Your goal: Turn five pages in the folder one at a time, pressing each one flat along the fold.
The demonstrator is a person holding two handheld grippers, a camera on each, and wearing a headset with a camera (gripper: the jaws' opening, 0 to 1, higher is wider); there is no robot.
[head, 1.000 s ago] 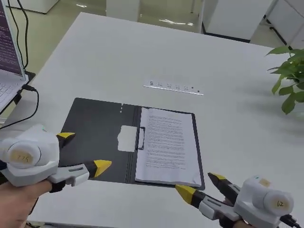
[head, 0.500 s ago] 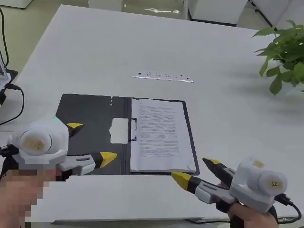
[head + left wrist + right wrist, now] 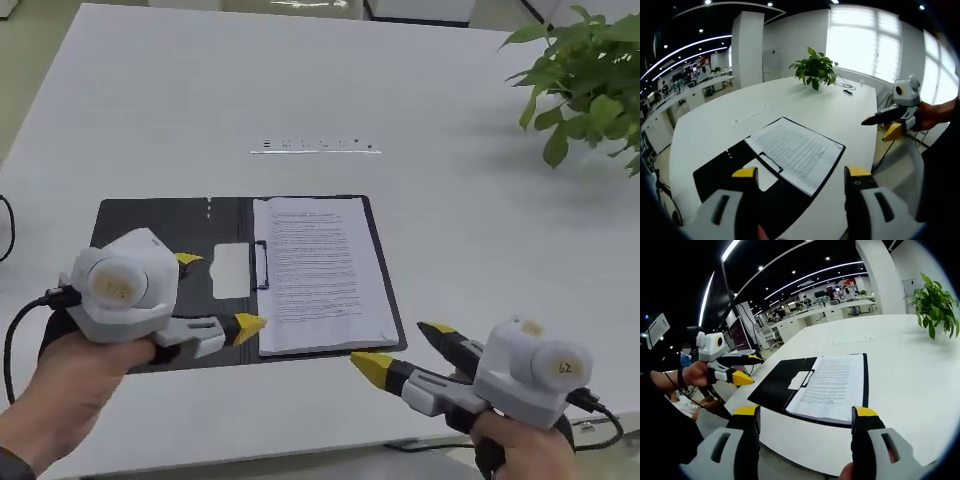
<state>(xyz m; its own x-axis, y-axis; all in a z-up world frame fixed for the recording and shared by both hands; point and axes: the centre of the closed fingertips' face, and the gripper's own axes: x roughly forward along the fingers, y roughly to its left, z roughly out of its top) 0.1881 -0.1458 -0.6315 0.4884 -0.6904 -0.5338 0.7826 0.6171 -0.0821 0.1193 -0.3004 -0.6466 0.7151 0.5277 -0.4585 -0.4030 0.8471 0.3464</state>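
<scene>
**White surface, open folder, nothing gripped yet**

White surface (image 3: 450, 130) carries the black folder (image 3: 150, 230), lying open just ahead of both tools. Its paper stack (image 3: 315, 265) sits on the half nearer my right hand-held gripper (image 3: 400, 345). That one's jaws stand apart just off the stack's near corner, I judge so it can start a page turn from the free edge. My left hand-held gripper (image 3: 219, 292), jaws also spread and empty, hovers over the bare cover, placed, I reckon, to press along the fold by the clip (image 3: 262, 265). The right gripper view gives me the stack's thickness, which the head view flattens. The left gripper view shows the right tool clear of the paper.
</scene>
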